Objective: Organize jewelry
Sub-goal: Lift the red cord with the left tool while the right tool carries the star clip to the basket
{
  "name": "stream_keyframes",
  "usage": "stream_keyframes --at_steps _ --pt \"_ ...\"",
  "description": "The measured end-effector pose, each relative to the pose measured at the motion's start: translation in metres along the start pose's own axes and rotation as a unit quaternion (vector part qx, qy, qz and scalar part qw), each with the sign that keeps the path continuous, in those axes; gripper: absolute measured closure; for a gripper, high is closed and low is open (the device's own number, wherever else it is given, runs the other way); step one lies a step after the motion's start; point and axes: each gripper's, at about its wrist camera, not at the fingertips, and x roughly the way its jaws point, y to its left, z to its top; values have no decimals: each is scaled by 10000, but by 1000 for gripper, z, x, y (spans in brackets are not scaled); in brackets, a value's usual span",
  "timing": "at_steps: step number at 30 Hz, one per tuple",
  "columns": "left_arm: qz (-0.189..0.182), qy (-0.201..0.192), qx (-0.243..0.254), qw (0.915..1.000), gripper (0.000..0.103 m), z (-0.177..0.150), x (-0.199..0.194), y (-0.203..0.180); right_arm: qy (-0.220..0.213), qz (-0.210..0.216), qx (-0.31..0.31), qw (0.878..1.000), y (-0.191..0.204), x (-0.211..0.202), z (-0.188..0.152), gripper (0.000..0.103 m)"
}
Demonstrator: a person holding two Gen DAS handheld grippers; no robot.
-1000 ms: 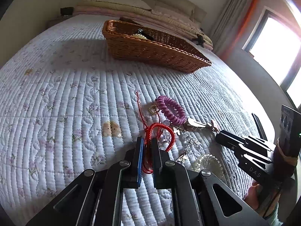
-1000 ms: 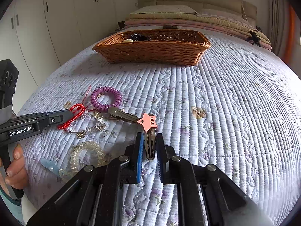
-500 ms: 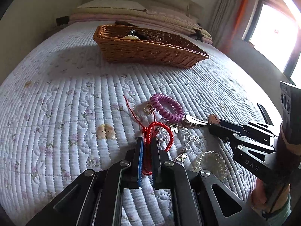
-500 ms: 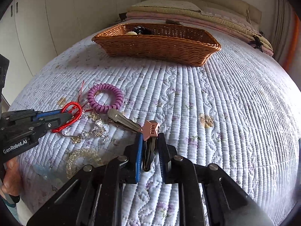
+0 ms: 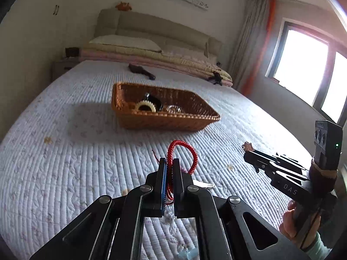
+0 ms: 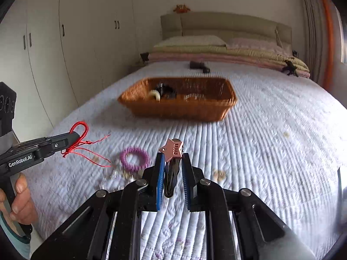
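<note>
My left gripper is shut on a red cord bracelet and holds it above the quilt; from the right wrist view the same bracelet hangs at the left gripper, loose red threads trailing. My right gripper is shut on a dark hair clip with a pink star, lifted off the bed; it appears at the right gripper in the left wrist view. A wicker basket sits ahead on the bed with several pieces inside.
A purple coil bracelet and small glittery pieces lie on the white quilt below. A dark object rests near the folded bedding at the headboard. Wardrobes stand left, a window right. A hand grips the left handle.
Both grippers have risen off the quilt, the left carrying the red bracelet and the right carrying the star clip. The views now tilt up toward the basket and headboard.
</note>
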Motion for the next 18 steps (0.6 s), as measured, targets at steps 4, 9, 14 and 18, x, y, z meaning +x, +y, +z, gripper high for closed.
stream_keyframes --at_steps 4,9,14,18 --pt "25 -291 148 9995 99 43 -2 0 -170 -84 -22 9998 -6 7 45 85" --pt "-174 -280 -83 9994 99 108 47 9 -80 -86 299 9995 -33 55 105 85" --pt "-303 38 -402 9987 99 136 135 19 380 135 599 9974 -64 134 137 85" --pt "-309 382 -559 9972 99 122 192 22 636 239 1073 9919 -87 186 131 85"
